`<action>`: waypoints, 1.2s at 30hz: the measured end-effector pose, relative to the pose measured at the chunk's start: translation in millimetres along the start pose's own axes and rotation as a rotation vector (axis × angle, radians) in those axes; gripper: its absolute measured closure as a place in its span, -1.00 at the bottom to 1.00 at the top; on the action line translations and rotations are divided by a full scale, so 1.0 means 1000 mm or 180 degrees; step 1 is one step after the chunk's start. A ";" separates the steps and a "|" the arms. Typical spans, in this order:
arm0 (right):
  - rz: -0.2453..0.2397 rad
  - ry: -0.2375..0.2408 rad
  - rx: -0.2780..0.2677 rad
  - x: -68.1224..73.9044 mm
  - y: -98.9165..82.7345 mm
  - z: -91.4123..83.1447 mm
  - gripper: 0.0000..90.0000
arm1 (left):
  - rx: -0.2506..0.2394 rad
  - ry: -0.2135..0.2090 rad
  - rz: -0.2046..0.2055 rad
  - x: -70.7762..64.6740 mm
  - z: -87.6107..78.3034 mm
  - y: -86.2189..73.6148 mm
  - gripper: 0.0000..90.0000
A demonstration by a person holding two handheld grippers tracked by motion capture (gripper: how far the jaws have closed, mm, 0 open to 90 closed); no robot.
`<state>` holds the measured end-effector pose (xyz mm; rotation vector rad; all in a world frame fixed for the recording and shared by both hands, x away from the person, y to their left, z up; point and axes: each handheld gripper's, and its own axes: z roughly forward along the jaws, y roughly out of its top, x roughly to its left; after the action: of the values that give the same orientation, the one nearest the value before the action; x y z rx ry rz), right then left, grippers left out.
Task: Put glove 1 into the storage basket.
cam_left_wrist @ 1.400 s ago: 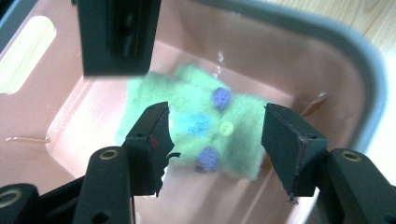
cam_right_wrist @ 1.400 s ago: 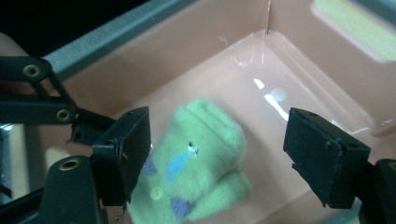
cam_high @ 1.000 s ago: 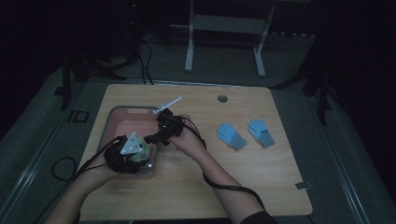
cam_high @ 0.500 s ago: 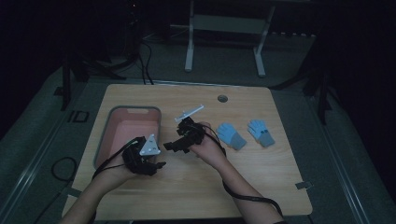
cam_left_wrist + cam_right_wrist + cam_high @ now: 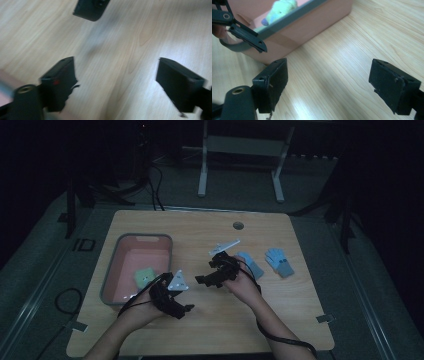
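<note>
Green toy (image 5: 144, 277) lies in the pink bin (image 5: 161, 240), just beside my left claw (image 5: 186, 308), whose jaws have just been opening, empty; my right claw (image 5: 201, 280) gapes wide over the desk (image 5: 210, 225).

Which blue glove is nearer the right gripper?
The left glove: in the high view it lies just beside the right gripper and its hand. The other glove lies apart, farther toward the table's right edge.
</note>
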<state>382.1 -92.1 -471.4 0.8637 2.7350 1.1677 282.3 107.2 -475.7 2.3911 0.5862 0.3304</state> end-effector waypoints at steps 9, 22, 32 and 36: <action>-0.0044 -0.0081 -0.0052 -0.015 -0.026 -0.013 -0.69 | -0.0032 -0.0256 0.0036 -0.018 0.024 0.006 -0.88; 0.0062 -0.0199 -0.0223 -0.034 -0.057 -0.030 -0.66 | -0.0271 -0.0223 -0.0067 -0.034 0.055 -0.010 -0.93; 0.0049 -0.0545 -0.0421 -0.055 -0.071 -0.053 -0.36 | -0.0391 -0.0158 -0.0194 -0.040 0.068 -0.028 -0.93; 0.0100 -0.0688 -0.0437 -0.067 -0.075 -0.061 -0.24 | -0.0353 -0.0098 -0.0177 -0.043 0.070 -0.033 -0.93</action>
<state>387.7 -208.6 -490.4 0.9568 2.4488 1.1750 260.5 71.9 -554.2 2.2655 0.6033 0.2940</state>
